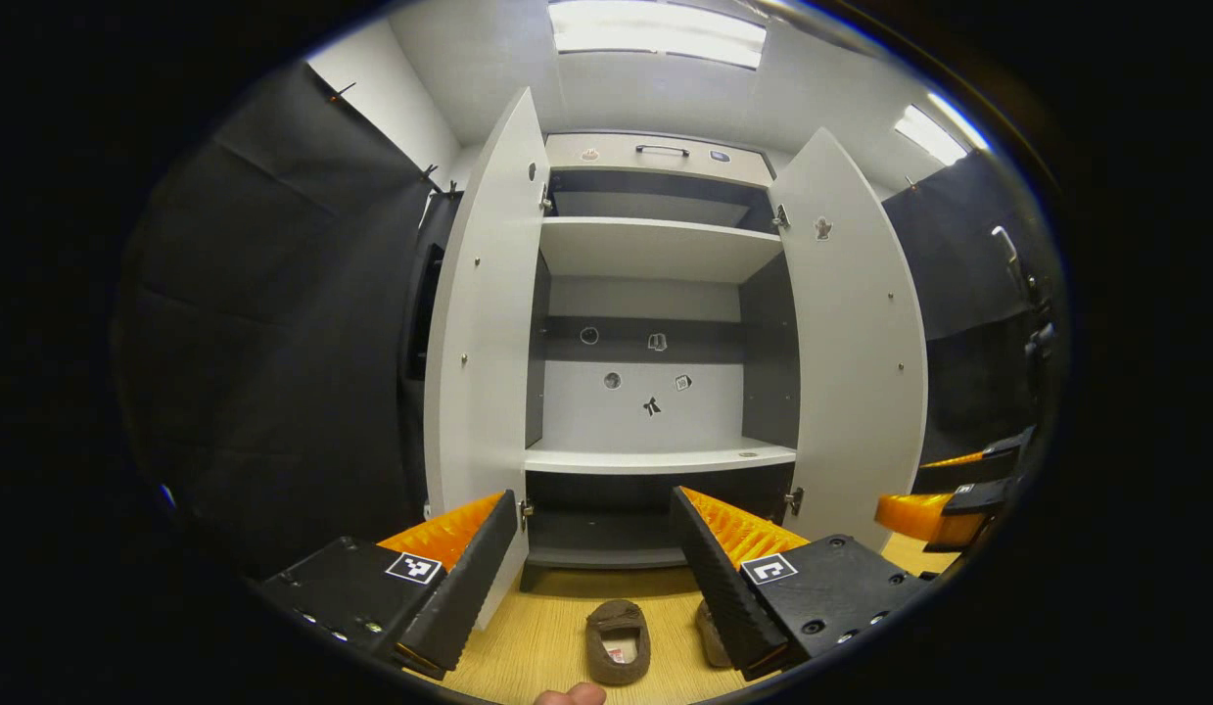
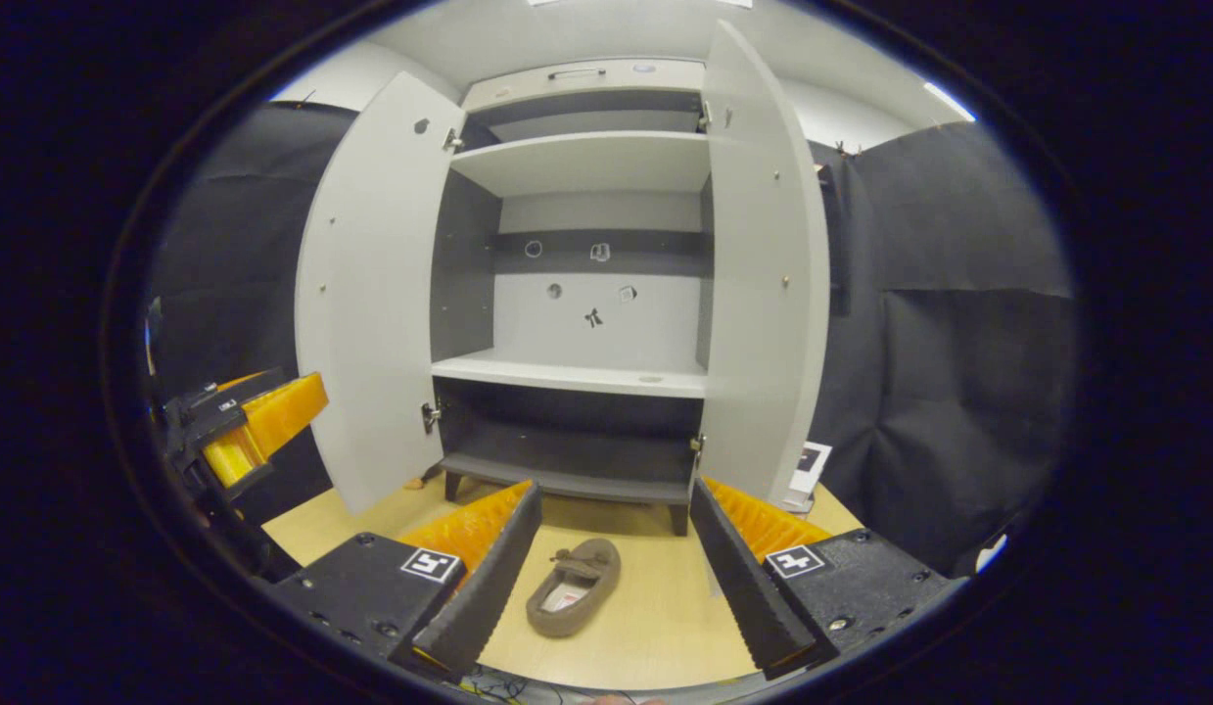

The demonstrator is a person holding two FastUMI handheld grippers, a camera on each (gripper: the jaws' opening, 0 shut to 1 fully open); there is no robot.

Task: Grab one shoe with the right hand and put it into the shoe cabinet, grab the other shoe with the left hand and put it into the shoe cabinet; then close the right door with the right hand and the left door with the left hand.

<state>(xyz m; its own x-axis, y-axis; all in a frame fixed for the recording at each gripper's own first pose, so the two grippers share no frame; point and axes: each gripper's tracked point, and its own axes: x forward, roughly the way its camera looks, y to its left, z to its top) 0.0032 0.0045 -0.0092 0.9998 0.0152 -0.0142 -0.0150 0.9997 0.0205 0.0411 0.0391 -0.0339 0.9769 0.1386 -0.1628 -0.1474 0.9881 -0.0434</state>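
Observation:
Two brown slip-on shoes lie on the wooden floor in front of the cabinet. In the left gripper view one shoe (image 1: 618, 641) lies between my fingers, and the other shoe (image 1: 709, 634) is half hidden behind my right finger. My left gripper (image 1: 594, 499) is open and holds nothing. In the right gripper view one shoe (image 2: 574, 587) lies on the floor just below my open right gripper (image 2: 616, 490). The white shoe cabinet (image 1: 655, 455) (image 2: 567, 377) stands ahead with its shelves bare. Both its doors stand wide open: the left door (image 1: 479, 343) (image 2: 371, 294) and the right door (image 1: 856, 352) (image 2: 763, 274).
The right gripper (image 1: 944, 499) shows at the right edge of the left gripper view, and the left gripper (image 2: 254, 421) at the left of the right gripper view. Black cloth walls flank the cabinet. A white card (image 2: 807, 470) leans by the right door's foot. A fingertip (image 1: 570, 695) shows at the bottom.

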